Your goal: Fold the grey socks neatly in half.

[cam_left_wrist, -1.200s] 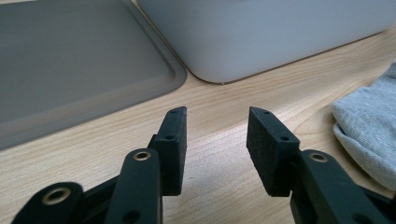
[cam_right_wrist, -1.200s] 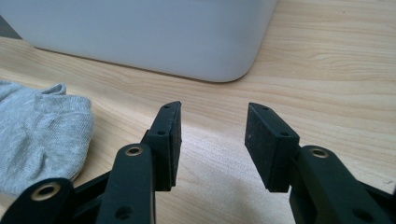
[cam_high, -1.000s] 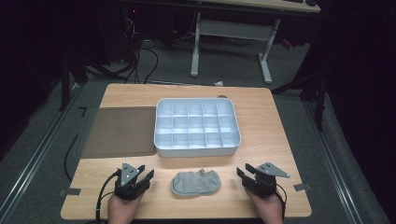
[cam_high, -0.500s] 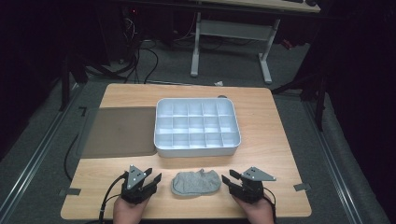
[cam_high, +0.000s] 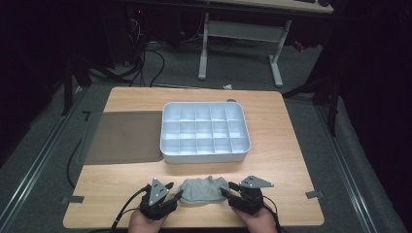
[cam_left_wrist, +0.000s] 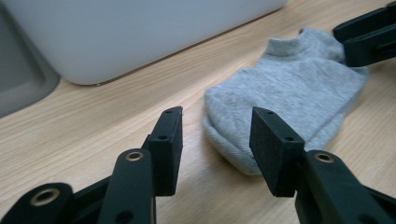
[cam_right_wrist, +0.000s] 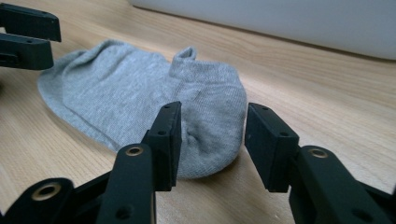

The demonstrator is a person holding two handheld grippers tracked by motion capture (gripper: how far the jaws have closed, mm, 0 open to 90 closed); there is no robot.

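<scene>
While the grey sock (cam_high: 202, 190) lies flat on the wooden table (cam_high: 286, 165), near its front edge and just in front of the white compartment tray (cam_high: 204, 131), nothing of the job looks done yet: it is not lifted, folded or stowed. Its long axis runs across the table, left to right; in the right gripper view the cuff and heel end (cam_right_wrist: 205, 116) faces that gripper, and in the left gripper view the rounded toe end (cam_left_wrist: 233, 140) lies at the left gripper's jaws. The left gripper (cam_high: 178, 195) sits at the toe with jaws spread and nothing pinched; they have just been opening. The right gripper (cam_high: 225, 191) sits at the cuff end, jaws likewise apart and straddling the fabric edge without pressing it. Judging from this, the grasp at both ends is what remains, then whatever handling follows. A dark mat (cam_high: 124, 137) lies left of the tray, untouched
</scene>
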